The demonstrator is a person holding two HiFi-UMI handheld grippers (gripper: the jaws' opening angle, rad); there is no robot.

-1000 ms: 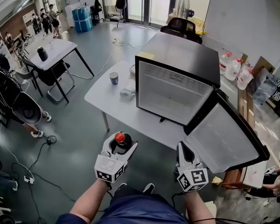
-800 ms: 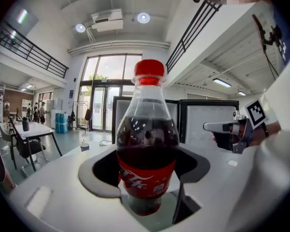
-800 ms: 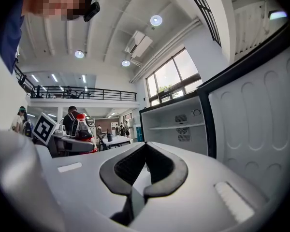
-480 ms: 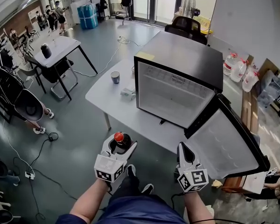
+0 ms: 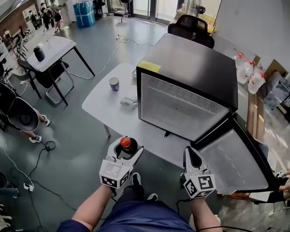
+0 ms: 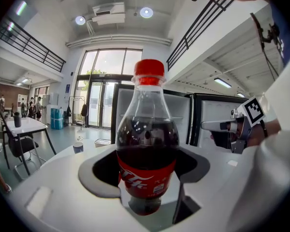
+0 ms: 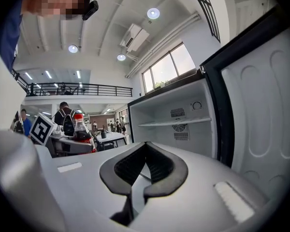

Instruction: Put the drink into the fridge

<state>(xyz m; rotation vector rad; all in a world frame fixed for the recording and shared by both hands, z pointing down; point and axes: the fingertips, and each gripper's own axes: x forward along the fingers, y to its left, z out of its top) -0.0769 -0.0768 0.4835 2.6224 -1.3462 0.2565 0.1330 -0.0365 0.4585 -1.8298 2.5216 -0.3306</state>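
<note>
One cola bottle [image 6: 146,146], likely slippery and weighty, clamped at its label by left gripper [image 5: 125,152] jaws; right gripper [image 5: 191,154] jaws closed, empty.

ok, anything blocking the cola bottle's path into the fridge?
Nothing visible. The red-capped plastic cola bottle is clamped in the left hand-held gripper, facing the black mini fridge; its door is swung wide to the right and inside looks empty. The shut right hand-held gripper sits clear of the path.

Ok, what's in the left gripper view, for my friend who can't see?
A cola bottle with a red cap stands upright, gripped in the left tool's grey jaws. Behind it are an open fridge and the right tool.
</note>
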